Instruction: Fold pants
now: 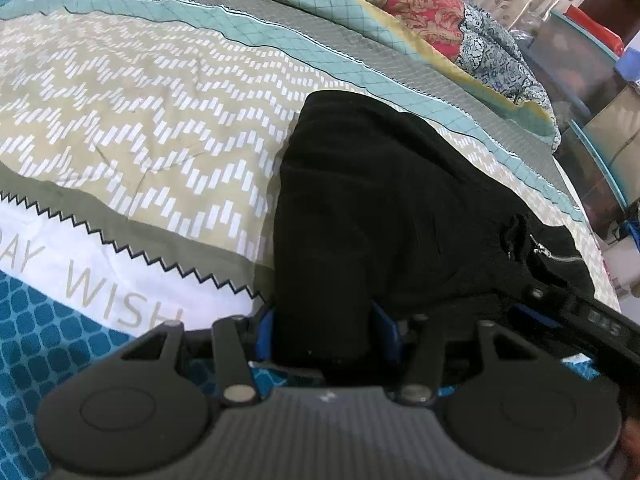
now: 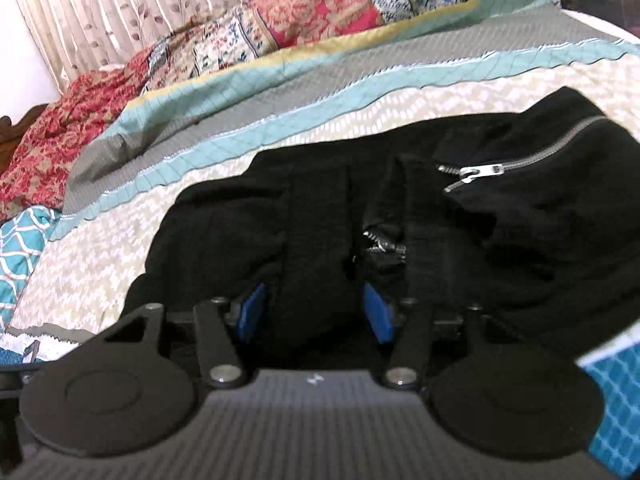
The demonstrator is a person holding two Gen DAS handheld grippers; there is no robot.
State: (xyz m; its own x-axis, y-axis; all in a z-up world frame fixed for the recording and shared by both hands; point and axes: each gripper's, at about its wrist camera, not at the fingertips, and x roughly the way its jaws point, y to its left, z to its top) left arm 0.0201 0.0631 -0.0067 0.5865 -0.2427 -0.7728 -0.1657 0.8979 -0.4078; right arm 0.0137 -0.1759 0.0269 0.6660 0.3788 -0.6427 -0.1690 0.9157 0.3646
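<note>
While the patterned bedspread (image 1: 140, 128) covers the bed, the black pants (image 1: 392, 200) lie bunched on it, toward the side near a flowered quilt (image 2: 280, 24). A silver zipper (image 2: 480, 170) shows on the upper fold. Left gripper (image 1: 326, 336): blue pads (image 1: 264, 334) pinch a thick fold of the pants. Right gripper (image 2: 314, 316): jaws spread apart with a fold of cloth between them; whether the pads press on it I cannot tell.
</note>
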